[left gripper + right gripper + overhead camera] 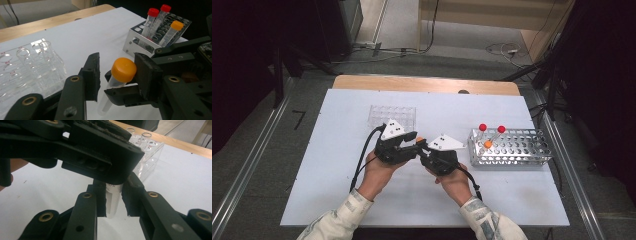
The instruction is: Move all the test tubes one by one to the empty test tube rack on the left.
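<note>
Right gripper (113, 203) pinching clear body of orange-capped tube (123, 70), long axis near upright, held above table (337, 150) centre. Left gripper (117, 75) half spread around cap: right pad touching, left pad apart at 9 o'clock, not yet gripping.

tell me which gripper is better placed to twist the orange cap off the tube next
Left, most likely. The right gripper is shut on the tube body, steadying it upright. The left gripper has its jaws either side of the orange cap, one pad seemingly touching and the other apart, so it need only finish closing.
</note>
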